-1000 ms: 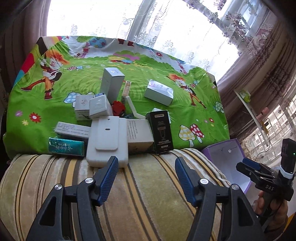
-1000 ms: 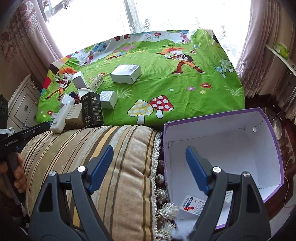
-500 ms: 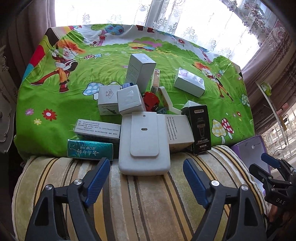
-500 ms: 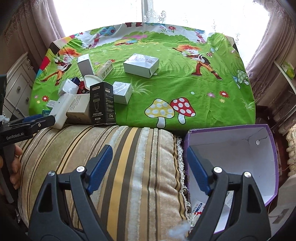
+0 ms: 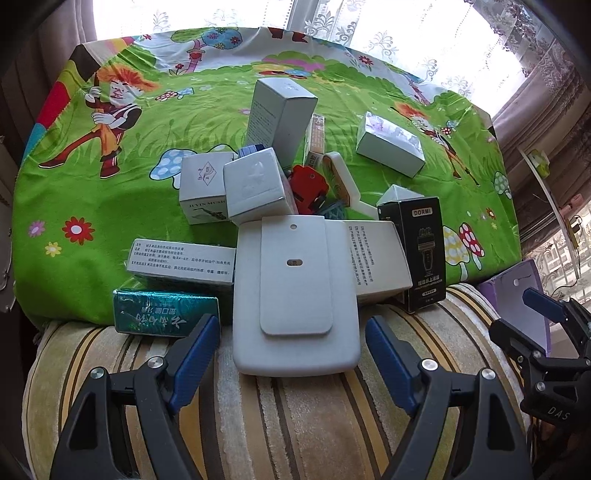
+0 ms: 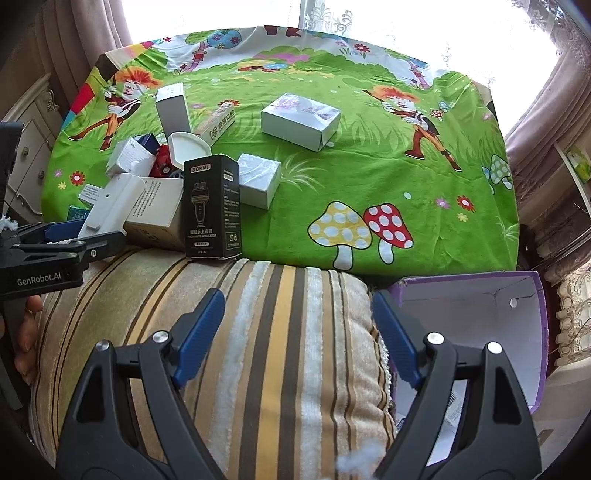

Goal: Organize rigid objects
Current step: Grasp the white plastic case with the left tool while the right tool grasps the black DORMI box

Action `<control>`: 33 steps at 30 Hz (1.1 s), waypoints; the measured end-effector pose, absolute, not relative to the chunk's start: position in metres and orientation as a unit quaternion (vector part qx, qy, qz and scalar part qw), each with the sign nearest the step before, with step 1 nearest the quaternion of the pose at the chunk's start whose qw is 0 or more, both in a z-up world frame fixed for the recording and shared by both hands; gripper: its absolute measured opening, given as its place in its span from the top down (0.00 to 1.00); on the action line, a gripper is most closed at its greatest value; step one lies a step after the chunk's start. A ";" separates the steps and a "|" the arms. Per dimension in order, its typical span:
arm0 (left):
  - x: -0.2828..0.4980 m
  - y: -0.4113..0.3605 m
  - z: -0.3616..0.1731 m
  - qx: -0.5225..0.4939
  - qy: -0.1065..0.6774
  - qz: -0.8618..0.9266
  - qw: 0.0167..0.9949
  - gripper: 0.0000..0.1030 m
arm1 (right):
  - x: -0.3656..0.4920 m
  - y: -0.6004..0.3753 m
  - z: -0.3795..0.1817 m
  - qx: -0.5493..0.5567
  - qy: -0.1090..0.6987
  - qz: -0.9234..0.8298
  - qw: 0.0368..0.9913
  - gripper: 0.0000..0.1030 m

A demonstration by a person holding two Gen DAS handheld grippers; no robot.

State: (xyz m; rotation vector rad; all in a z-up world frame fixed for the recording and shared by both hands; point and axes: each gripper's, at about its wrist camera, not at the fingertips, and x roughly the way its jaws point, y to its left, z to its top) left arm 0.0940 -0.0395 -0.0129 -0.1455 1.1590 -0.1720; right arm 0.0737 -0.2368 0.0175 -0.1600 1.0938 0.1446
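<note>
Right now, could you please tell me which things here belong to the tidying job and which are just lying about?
Job: white flat case, black DORMI box, green foil box, tall white box, purple box, left gripper, right gripper.

Lying about: striped cushion, cartoon bedsheet, curtains.

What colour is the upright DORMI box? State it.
Black with white print: the DORMI box shows best in the right wrist view.

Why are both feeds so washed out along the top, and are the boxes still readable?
Left wrist view: the window behind the bed is blown out, but the flat grey case and black box are sharp. Right wrist view: same glare at the window; the black box is crisp, fisheye bends the edges, and the purple box stays evenly lit.
</note>
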 end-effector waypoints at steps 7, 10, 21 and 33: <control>0.096 -0.039 -0.016 -0.067 0.543 -0.080 0.833 0.38 | 0.092 -0.204 0.007 -0.100 0.528 0.101 0.837 0.18; 0.093 -0.037 -0.015 -0.070 0.537 -0.077 0.837 0.38 | 0.099 -0.197 0.001 -0.100 0.535 0.109 0.832 0.18; 0.081 -0.035 -0.003 -0.068 0.500 -0.067 0.860 0.38 | 0.119 -0.177 -0.019 -0.130 0.557 0.118 0.812 0.18; 0.080 -0.034 -0.002 -0.069 0.495 -0.067 0.864 0.38 | 0.135 -0.171 -0.032 -0.140 0.565 0.114 0.805 0.40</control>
